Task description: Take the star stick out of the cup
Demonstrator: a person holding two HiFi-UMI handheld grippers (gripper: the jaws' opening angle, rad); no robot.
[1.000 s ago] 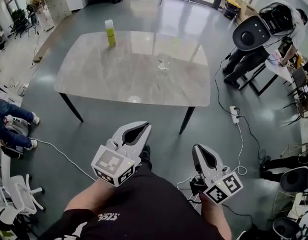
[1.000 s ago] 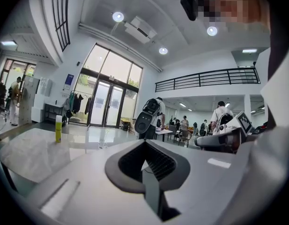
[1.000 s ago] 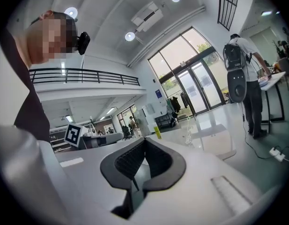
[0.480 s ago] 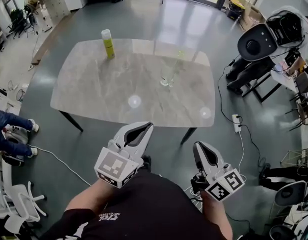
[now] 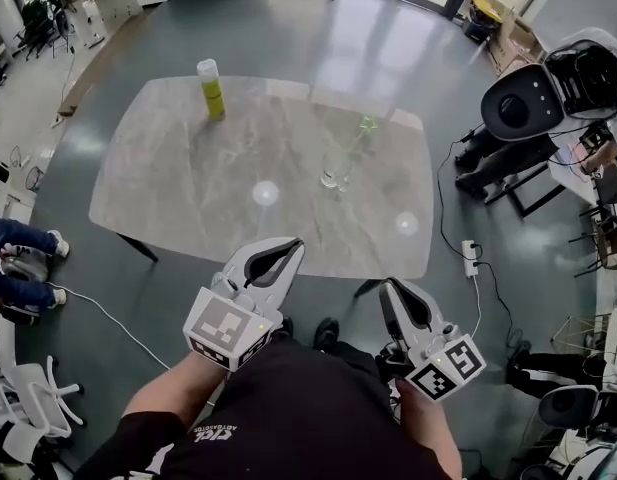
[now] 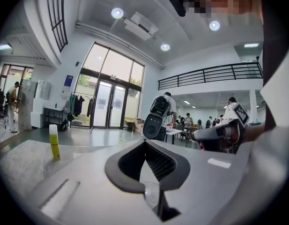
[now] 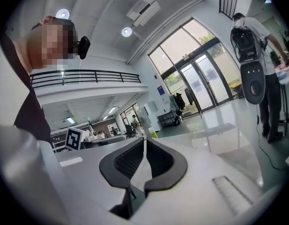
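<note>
Head view: the clear glass cup point(image 5: 335, 171) stood on the grey marble table point(image 5: 188, 198), well ahead of the left gripper point(image 5: 286, 247) and the right gripper point(image 5: 393, 287). The thin green-topped star stick point(image 5: 360, 136) leaned in it, long axis tilted, star end up-right.

Left gripper view: jaws pressed together, empty.

Right gripper view: jaws just beginning to part, empty — a sideways pull would likely tip the unsteadied cup.

Star stick point(image 5: 360, 131) in the cup point(image 5: 337, 173) far ahead of the left claw point(image 5: 296, 244), its tip too small to make out, clear cup faint against the table point(image 5: 188, 198), person's legs point(image 5: 18, 238) far left of that claw cut off by the picture's edge
</note>
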